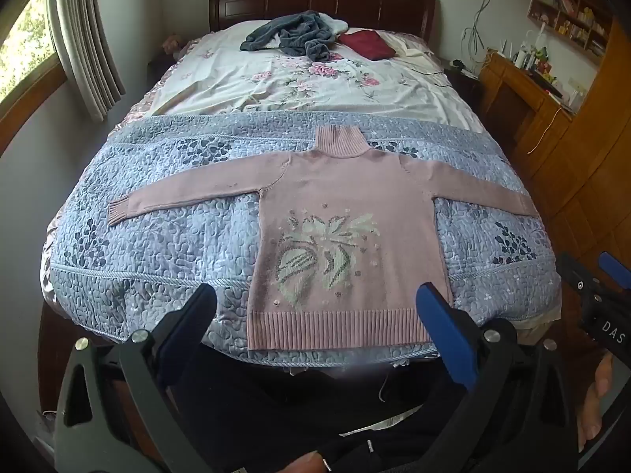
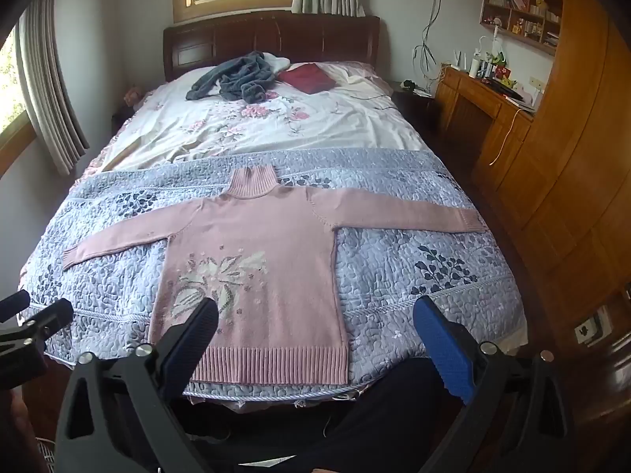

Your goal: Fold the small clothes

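The pink sweater (image 1: 347,213) lay flat, face up, sleeves spread, on the quilted bed (image 1: 157,252); no fold had been made, so all folding remained. The left gripper (image 1: 315,303) and right gripper (image 2: 315,315) hovered wide open, empty

Black tongs (image 1: 315,307) with blue pads (image 1: 445,335), silver screws, white "DAS" lettering.

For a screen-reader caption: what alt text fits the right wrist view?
A pink knitted turtleneck sweater lies flat, sleeves spread, on a blue quilted bedspread. The right gripper hovers above its hem with jaws wide apart, holding nothing.
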The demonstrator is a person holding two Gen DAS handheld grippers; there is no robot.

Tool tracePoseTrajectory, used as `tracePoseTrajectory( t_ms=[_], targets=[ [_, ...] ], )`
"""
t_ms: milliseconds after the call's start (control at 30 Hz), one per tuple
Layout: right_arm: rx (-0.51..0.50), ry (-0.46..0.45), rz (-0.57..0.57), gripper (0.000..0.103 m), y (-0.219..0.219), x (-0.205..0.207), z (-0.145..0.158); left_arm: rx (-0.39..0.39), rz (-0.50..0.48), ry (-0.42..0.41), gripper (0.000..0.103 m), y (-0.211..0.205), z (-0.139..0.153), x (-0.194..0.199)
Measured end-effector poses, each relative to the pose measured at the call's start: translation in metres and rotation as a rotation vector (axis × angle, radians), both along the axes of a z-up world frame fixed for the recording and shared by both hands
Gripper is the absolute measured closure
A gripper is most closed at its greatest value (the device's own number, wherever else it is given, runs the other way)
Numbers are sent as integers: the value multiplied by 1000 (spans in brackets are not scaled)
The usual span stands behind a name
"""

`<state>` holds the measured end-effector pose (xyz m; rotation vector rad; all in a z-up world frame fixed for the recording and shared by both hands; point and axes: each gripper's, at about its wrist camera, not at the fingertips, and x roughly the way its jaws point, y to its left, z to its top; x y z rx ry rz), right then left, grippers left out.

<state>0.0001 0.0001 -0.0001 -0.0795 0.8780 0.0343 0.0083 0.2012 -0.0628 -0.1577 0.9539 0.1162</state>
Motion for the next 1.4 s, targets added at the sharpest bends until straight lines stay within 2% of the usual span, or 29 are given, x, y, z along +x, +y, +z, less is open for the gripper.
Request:
tracePoseTrajectory(
  t_ms=[1400],
  targets=[
    [1, -2, -1, 4, 1, 2, 5, 0, 10, 1, 3, 2, -2, 1]
  ],
)
